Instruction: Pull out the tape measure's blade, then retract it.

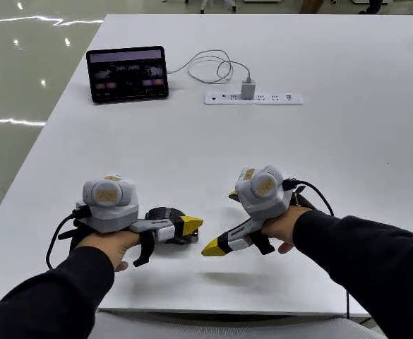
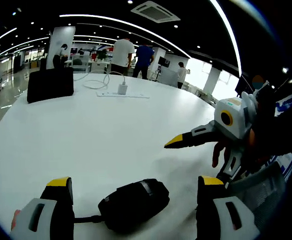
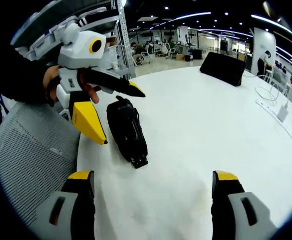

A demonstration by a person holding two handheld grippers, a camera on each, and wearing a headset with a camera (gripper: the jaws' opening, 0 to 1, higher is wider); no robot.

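The black tape measure (image 1: 165, 215) lies low and left of centre in the head view, on the white table (image 1: 213, 141), with its blade wound in. Your left gripper (image 2: 136, 181) straddles it, jaws wide apart and not closed on it. Your right gripper (image 3: 153, 176) sits just beside it, jaws also spread wide and holding nothing. A tablet (image 1: 127, 73) and a power strip (image 1: 254, 98) sit in the upper part of the frame.

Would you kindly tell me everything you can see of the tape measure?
The tape measure is a black, rounded case, seemingly rubbery plastic, lying on the white table. Its blade looks retracted, with just the end piece showing at the mouth. A thin dark strap leaves one end. It sits between the left gripper's open jaws; whether they touch it is unclear.
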